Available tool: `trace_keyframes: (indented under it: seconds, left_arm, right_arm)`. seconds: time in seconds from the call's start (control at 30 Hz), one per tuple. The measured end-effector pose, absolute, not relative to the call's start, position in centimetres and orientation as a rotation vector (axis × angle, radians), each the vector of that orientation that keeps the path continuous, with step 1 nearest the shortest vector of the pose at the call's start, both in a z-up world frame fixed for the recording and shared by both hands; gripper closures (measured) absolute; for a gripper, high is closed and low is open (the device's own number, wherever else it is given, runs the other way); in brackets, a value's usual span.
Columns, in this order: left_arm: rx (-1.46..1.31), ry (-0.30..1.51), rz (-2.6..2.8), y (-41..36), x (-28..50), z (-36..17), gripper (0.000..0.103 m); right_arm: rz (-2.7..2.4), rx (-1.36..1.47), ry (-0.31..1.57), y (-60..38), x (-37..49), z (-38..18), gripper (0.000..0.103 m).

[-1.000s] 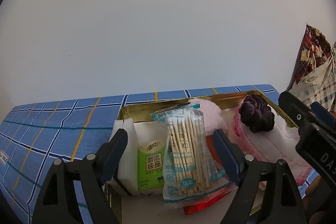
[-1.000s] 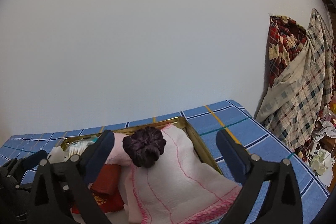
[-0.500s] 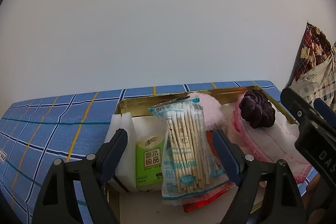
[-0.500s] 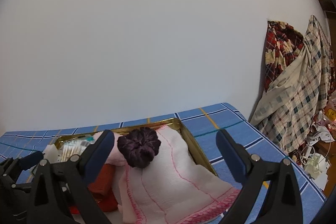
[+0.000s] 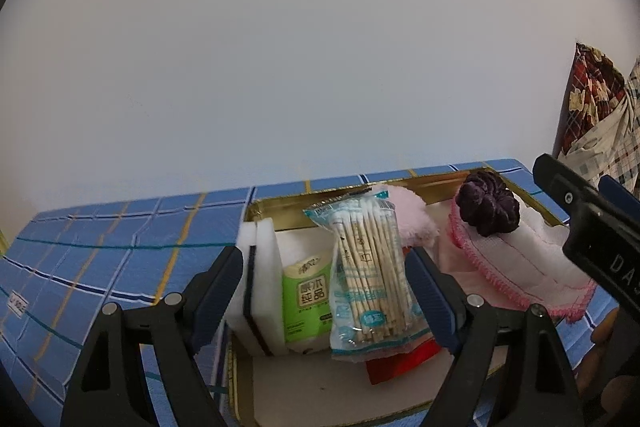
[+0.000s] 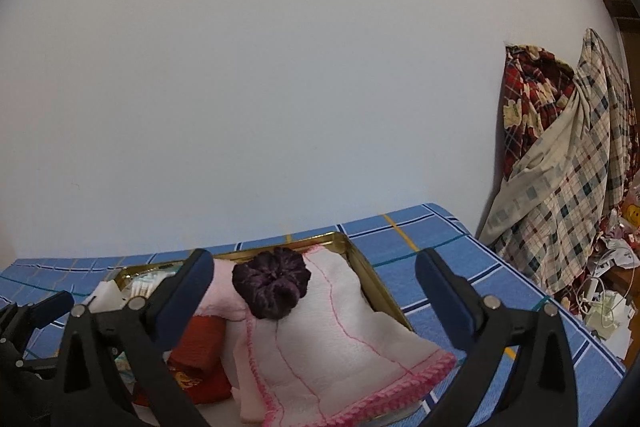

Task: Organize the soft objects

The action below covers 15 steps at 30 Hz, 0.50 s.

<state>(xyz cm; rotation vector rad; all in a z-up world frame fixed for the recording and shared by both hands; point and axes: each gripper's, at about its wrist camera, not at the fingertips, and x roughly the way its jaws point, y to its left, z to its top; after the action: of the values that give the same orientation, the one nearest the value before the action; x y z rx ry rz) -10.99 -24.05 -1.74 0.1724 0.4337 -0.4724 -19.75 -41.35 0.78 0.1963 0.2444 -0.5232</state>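
A gold tin tray (image 5: 280, 205) (image 6: 372, 283) sits on a blue checked cloth. It holds white sponges (image 5: 262, 275), a green tissue pack (image 5: 306, 291), a bag of cotton swabs (image 5: 370, 267), a pink puff (image 5: 404, 207), a red item (image 6: 200, 347) and a folded white towel with pink trim (image 5: 528, 267) (image 6: 332, 339). A dark purple scrunchie (image 5: 490, 209) (image 6: 272, 281) lies on the towel. My left gripper (image 5: 326, 291) is open and empty over the tray's left half. My right gripper (image 6: 314, 287) is open and empty over the towel.
The blue checked cloth (image 5: 100, 247) (image 6: 460, 247) covers the surface up to a white wall. Plaid fabrics (image 6: 568, 167) hang at the right, with clutter and cables (image 6: 604, 299) below them. The right gripper's body (image 5: 592, 227) shows at the left wrist view's right edge.
Both cameras have drawn back and up a little, so the tray and its contents sit slightly lower and nearer. Both grippers stay open. Nothing in the tray has moved.
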Motion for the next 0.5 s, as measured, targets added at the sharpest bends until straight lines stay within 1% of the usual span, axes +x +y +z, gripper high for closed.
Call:
trace_keyframes:
  seconds: [0.13,0.5]
  left_arm:
    - [0.158,0.418,-0.470,-23.4,-11.5,-1.4,0.018]
    - [0.148,0.366,-0.455,-21.3,-13.8,-0.8,0.018]
  right_arm:
    - [-0.521,0.206,0.222,-40.7,-20.2,0.9,0.000]
    - [-0.547,0.123,0.171,-37.7,-21.6,1.2,0.000]
